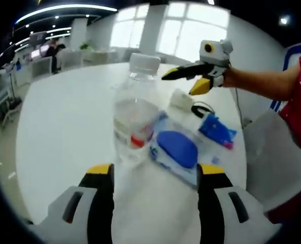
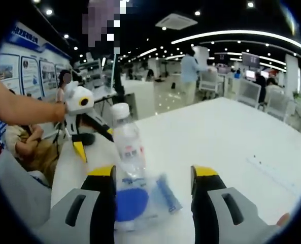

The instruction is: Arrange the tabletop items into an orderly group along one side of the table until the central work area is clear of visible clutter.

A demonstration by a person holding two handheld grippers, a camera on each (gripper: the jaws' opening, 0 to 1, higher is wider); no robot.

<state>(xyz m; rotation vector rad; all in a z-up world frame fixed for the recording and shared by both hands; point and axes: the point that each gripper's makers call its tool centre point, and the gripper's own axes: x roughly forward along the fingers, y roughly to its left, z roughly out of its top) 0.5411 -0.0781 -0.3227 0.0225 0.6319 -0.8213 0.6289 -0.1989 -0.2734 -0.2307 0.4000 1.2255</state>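
On white table [image 1: 64,127] – water bottle [image 1: 135,109] upright, cap up; both grippers [image 1: 155,175] [image 2: 153,175] spread apart

place: open-plan office | cues: rows of desks [image 2: 252,89], monitors [image 2: 252,60], ceiling light strips [image 2: 231,34]

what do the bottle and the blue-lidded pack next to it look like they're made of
The bottle looks like clear thin plastic: the table shows through it, and its cap is opaque white. The pack seems a soft glossy plastic film, crinkled at its edges, with a smooth blue lid that looks like rigid plastic.
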